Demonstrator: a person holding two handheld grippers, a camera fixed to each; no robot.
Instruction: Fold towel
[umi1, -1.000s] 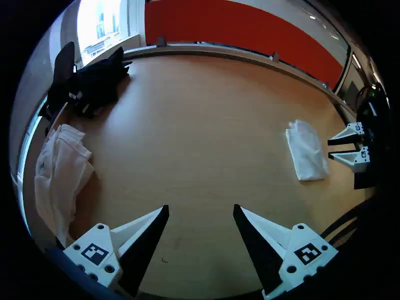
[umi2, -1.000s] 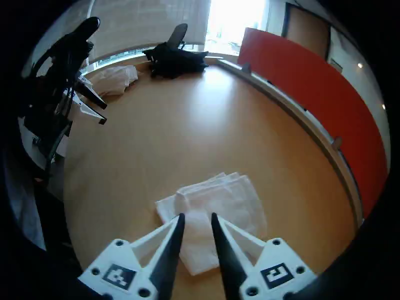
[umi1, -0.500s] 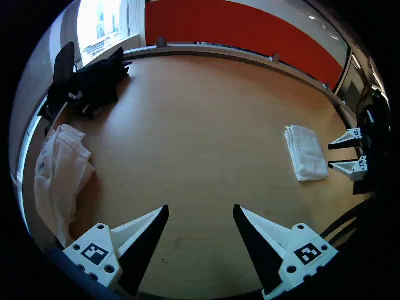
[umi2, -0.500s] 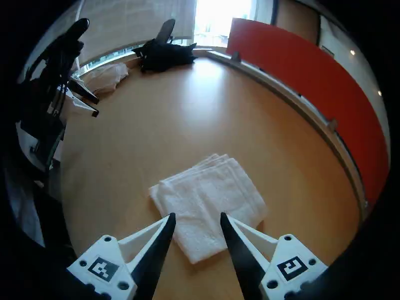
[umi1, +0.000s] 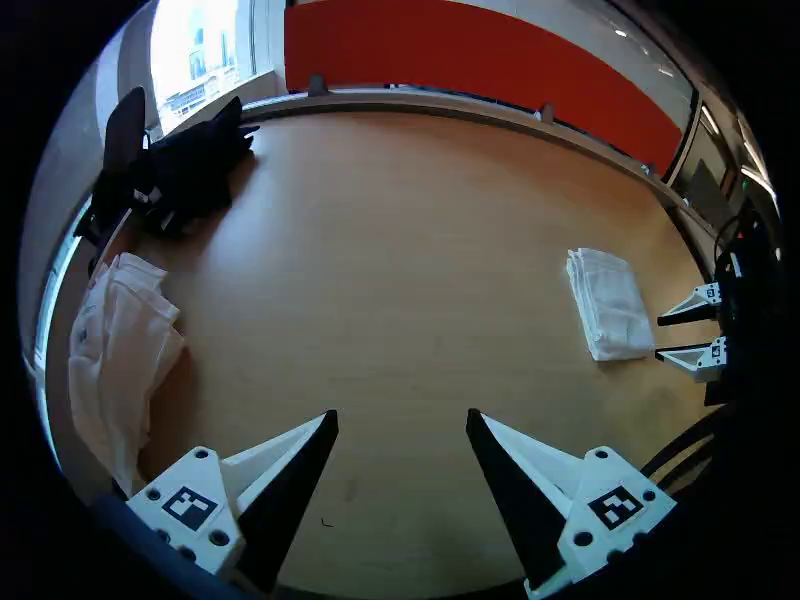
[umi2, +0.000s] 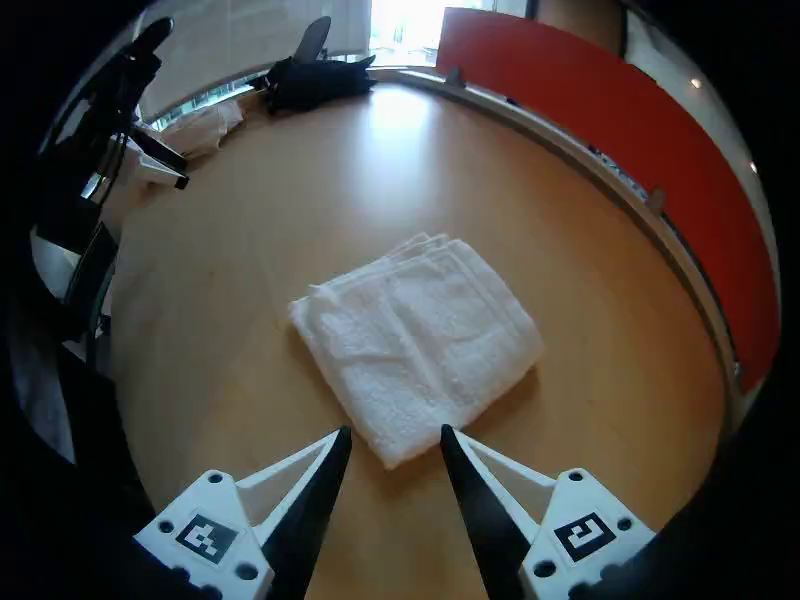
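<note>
A white towel (umi2: 415, 345) lies folded in a flat rectangle on the wooden table (umi2: 300, 220). My right gripper (umi2: 394, 430) is open just short of the towel's near corner, with nothing between its fingers. In the left gripper view the same towel (umi1: 608, 303) sits at the far right, and the right gripper (umi1: 662, 337) hovers beside it. My left gripper (umi1: 401, 413) is wide open over bare tabletop, far from the towel. It also shows at the upper left of the right gripper view (umi2: 178, 170).
A heap of white cloths (umi1: 115, 350) lies at the table's left edge. A black bag (umi1: 190, 165) and a dark chair (umi1: 125, 125) are at the far corner by the window. A red partition (umi1: 470, 60) runs along the table's far side.
My right gripper has opened wider and drawn back off the towel's near edge. The towel now lies flat in front of the fingers. The left gripper has stayed put.
</note>
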